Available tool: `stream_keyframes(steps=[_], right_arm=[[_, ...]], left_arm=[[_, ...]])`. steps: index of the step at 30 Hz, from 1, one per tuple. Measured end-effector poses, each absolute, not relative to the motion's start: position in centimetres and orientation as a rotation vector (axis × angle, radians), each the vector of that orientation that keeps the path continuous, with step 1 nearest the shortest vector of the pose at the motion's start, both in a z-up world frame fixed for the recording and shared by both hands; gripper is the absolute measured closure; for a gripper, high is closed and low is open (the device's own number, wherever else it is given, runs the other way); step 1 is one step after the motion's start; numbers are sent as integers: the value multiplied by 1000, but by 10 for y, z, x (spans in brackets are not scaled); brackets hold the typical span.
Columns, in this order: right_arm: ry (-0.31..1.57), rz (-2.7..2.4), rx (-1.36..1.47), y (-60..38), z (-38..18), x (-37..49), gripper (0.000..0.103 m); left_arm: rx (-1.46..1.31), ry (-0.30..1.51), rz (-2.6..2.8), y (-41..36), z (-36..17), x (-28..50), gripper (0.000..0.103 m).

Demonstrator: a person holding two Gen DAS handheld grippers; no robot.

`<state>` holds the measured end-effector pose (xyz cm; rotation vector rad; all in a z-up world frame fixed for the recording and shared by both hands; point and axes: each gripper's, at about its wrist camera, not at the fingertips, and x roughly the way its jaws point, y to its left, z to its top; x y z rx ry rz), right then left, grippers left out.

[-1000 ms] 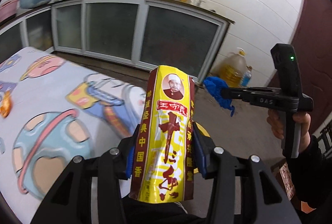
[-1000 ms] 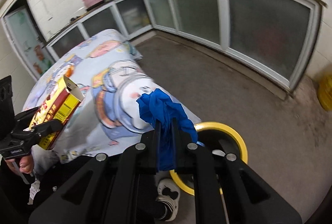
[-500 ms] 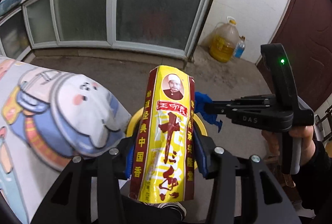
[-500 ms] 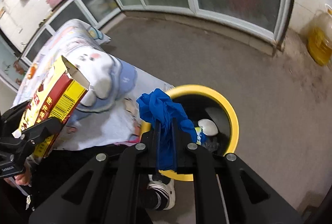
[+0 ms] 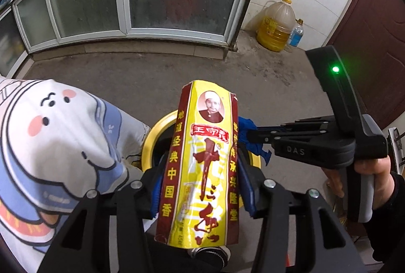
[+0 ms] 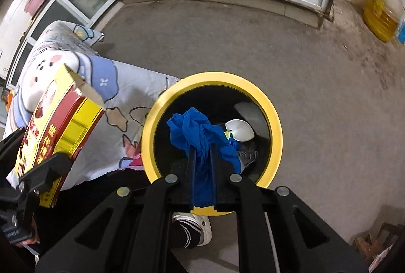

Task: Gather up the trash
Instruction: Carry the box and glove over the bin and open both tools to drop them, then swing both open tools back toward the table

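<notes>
Left gripper: jaws just eased wider, pads seemingly touching the yellow seasoning box.
Right gripper: clamps blue cloth over yellow-rimmed bin.
Left: cartoon tablecloth.
Far right: oil jug.

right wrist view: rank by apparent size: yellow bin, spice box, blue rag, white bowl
1. yellow bin
2. spice box, though it sits nearer the camera, so unsure
3. blue rag
4. white bowl
</notes>
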<state>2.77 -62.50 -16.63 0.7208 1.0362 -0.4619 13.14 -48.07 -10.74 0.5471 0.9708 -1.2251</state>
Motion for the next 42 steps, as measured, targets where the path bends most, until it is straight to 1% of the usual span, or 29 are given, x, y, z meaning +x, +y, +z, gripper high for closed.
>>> stream_keyframes(steps=[1,3,4,5,6,7,8,12,13,15,20,25,32,36,42], right_arm=[[1048,-473,734,-628,-170,28,93],[1055,-482,758,-633,-174,27,89],[1059,-483,765,-635,-175,27,74],[1066,-487,771,-637,-177,26,50],[1054,-500,787,-639,-178,23,39],[1034,-518,806,-641,-178,18,33],[1034,-534,822,-644,-179,15,33],[1034,-563,844,-647,-178,4,33],[1032,-560,848,-647,-177,2,33],[1017,-565,837,-646,-170,-3,33],[957,-557,759,-634,-139,-3,33],[842,-395,674,-601,-82,15,33],[712,-161,473,-526,-7,65,31],[668,-50,336,-468,21,107,30],[670,133,255,-384,41,187,31]], left_arm=[[544,973,-1222,-481,-108,132,56],[534,989,-1215,-481,-111,133,52],[524,1001,-1213,-481,-112,135,41],[508,1010,-1209,-479,-113,136,28],[489,1006,-1199,-475,-111,138,24],[482,1005,-1190,-477,-112,140,18],[477,1010,-1185,-476,-111,141,15],[433,1021,-1197,-466,-102,140,14],[421,1009,-1201,-462,-97,138,11],[390,965,-1215,-452,-81,135,8],[305,867,-1209,-409,-35,133,8],[235,777,-1125,-334,5,145,8],[137,694,-820,-181,42,182,8],[111,615,-590,-98,60,202,8],[66,561,-278,5,68,232,8]])
